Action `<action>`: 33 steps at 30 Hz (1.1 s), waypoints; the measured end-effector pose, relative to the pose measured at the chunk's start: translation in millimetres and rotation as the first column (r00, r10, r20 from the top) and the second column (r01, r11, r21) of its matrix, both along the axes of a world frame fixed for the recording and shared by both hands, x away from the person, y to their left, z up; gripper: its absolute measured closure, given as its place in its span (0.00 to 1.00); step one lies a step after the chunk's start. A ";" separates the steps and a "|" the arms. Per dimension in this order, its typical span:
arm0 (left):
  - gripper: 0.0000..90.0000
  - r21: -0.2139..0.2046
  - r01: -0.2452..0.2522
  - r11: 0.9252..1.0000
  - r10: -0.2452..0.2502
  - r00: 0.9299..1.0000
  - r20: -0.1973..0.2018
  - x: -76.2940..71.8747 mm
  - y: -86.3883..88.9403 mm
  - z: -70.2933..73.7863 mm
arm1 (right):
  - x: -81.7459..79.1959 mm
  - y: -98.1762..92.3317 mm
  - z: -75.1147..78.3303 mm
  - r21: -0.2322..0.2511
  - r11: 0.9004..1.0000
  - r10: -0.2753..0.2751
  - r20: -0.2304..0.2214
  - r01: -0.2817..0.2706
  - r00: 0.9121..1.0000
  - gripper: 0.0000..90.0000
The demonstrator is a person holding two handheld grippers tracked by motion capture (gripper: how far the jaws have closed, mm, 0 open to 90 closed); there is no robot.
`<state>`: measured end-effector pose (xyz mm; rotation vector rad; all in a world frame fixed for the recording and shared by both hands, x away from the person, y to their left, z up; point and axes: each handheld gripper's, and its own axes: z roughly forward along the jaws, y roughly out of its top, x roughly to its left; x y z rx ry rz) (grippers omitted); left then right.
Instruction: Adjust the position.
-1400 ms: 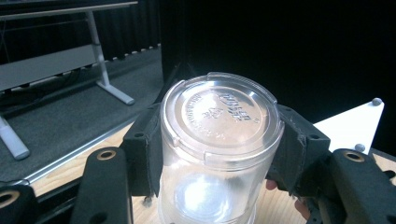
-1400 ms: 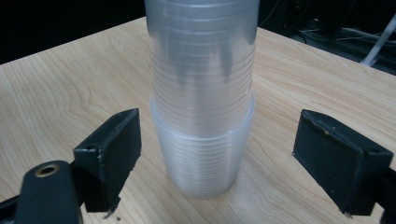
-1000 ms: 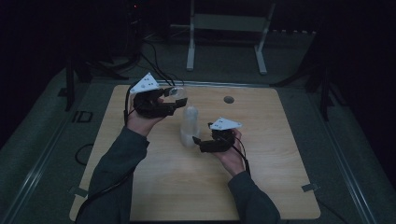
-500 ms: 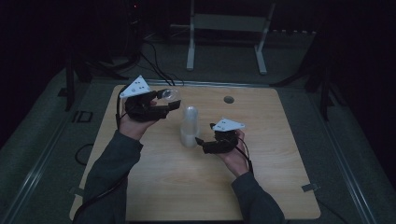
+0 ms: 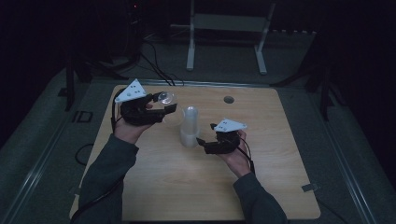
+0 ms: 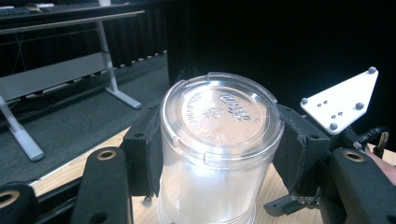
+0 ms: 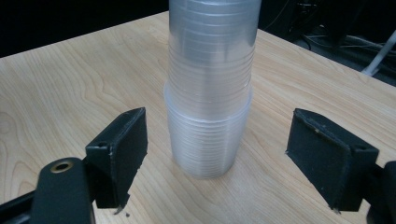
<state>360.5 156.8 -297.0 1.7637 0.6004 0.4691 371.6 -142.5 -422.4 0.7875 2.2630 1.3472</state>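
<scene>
A clear plastic cup (image 5: 165, 97) hangs above the back left of the wooden table (image 5: 280, 186), its base turned toward the camera in the left gripper view (image 6: 219, 140). My left gripper (image 5: 164, 101) is shut on it, with both pads (image 6: 147, 149) pressed on its sides. At mid-table stands an upside-down stack of clear cups (image 5: 189, 126). My right gripper (image 5: 206, 134) is low at its right side and open. Its jaws have just been closing, and the stack (image 7: 210, 93) stands between the pads (image 7: 126, 149) untouched.
A small dark round hole (image 5: 228, 99) marks the table's far side. Beyond the table stand a white metal frame (image 5: 224, 28) and loose cables (image 5: 159, 70) on the dark floor. The right gripper's grey plate (image 6: 343, 100) rises at the right of the left gripper view.
The left gripper and its cup have drifted slightly left, away from the stack. The right hand has stayed beside the stack's base.
</scene>
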 end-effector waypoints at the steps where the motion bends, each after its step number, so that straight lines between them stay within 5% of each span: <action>1: 0.46 -0.002 0.001 1.000 -0.001 1.000 -0.001 -1.0 0.1 -0.5 | -0.3 -0.1 0.3 0.002 1.000 0.003 -0.001 -0.003 1.000 0.22; 18: 0.46 -0.010 0.003 1.000 -0.003 1.000 -0.017 -10.4 6.9 -15.9 | -6.9 2.3 0.3 -0.009 0.999 0.035 0.002 -0.035 0.999 0.23; 33: 0.46 -0.033 -0.002 0.999 0.000 0.998 -0.067 -15.2 11.7 -46.3 | -12.2 8.1 -0.5 -0.001 0.998 0.069 0.010 -0.069 0.998 0.26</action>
